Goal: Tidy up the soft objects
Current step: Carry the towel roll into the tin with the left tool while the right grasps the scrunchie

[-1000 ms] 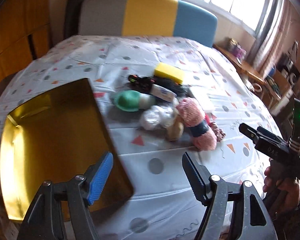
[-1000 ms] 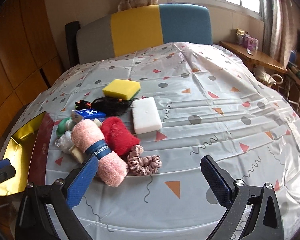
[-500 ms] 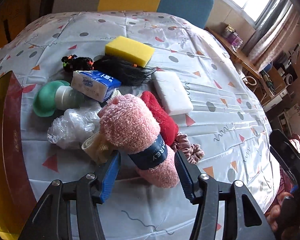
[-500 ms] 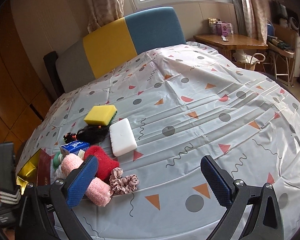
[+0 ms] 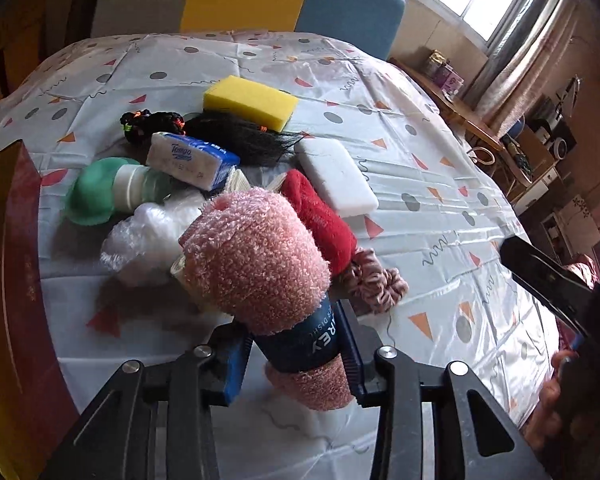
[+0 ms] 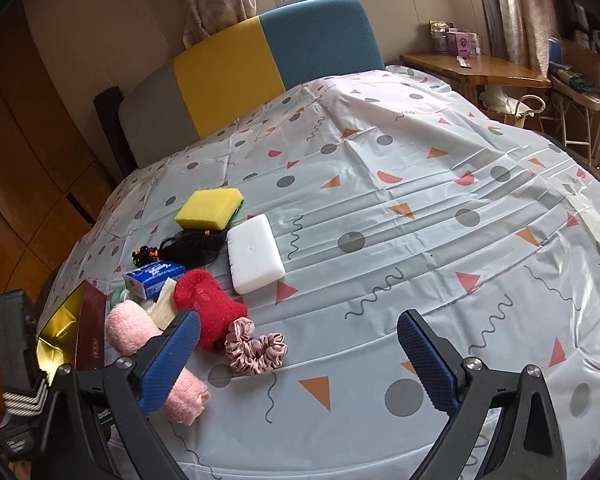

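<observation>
The left tongs point(image 5: 296, 356) are pinching the rolled pink towel point(image 5: 260, 264) at its dark blue paper band; the jaws have just been closing, and now both pads press on the roll from its two sides. The towel lies on the bed point(image 6: 380, 208), which is covered with a light sheet printed with dots and triangles, near the left edge of the bed as the right wrist view shows it; its far end leans on a red fluffy cloth point(image 5: 320, 220) and on a crumpled clear plastic bag point(image 5: 148, 236).

Just beside the red cloth lies a pink scrunchie point(image 6: 256, 348); farther on is a white foam block point(image 6: 254, 254), then a yellow sponge point(image 6: 210, 208), and between them a tuft of black hair point(image 6: 192, 246). A blue and white tissue pack point(image 5: 192, 160) rests partly on a green round thing point(image 5: 96, 196). At the left edge of the bed stands a box, gold inside and dark red outside point(image 6: 88, 328).

The right tongs point(image 6: 300, 356) are spread wide and hold nothing; their jaws have just been closing a little; they hang above the sheet, with the scrunchie seen between the pads but not touched. At the head of the bed is a headboard point(image 6: 260, 64) in grey, yellow and blue.
</observation>
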A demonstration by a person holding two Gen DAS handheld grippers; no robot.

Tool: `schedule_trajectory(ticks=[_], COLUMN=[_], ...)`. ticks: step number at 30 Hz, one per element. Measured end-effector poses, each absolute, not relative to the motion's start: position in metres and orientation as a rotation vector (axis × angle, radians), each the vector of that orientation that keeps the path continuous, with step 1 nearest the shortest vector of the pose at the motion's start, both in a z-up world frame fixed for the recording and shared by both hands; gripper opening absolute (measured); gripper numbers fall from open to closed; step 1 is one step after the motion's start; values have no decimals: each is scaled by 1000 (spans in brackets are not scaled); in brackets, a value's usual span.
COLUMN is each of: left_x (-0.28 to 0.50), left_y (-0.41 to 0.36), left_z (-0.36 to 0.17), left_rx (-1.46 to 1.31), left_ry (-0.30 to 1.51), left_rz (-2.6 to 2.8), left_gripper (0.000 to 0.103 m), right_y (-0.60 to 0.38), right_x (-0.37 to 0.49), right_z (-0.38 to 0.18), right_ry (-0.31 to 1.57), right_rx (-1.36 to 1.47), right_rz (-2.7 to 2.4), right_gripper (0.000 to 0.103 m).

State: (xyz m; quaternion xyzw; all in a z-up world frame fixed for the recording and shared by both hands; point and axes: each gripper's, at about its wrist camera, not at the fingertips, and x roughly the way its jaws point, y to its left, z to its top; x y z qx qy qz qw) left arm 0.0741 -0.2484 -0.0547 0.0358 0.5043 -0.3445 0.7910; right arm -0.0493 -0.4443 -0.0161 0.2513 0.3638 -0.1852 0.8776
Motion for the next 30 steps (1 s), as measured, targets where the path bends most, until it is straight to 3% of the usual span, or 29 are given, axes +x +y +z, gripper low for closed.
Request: schedule_trajectory(ticks=[6, 14, 17, 19, 20, 22, 30], left_x=[47, 35, 49, 64, 72, 90, 165], left_y=[-203, -133, -97, -71, -59, -38, -17], left_z=[-42, -2, 6, 8, 8, 3, -36], left_rx=[97, 83, 27, -11, -23, -40, -73], left_ry=[1078, 976, 972, 970, 968, 976, 1086], left_rz=[-774, -767, -700, -627, -591, -522, -374], left_gripper=[40, 40, 40, 40, 40, 40, 40], right_y=[-412, -373, -370, -372, -374, -377, -378], right_x=[-24, 12, 27, 33, 33, 32, 28], right_z=[-43, -63, -80, -95, -96, -95, -98], right_ry=[893, 964, 1015, 1062, 1042, 1031, 1018], right_rx=[407, 158, 94, 76, 91, 97, 100], right_rz=[-275, -196, -186, -184, -165, -160, -136], right_gripper=[80, 80, 74, 48, 45, 27, 25])
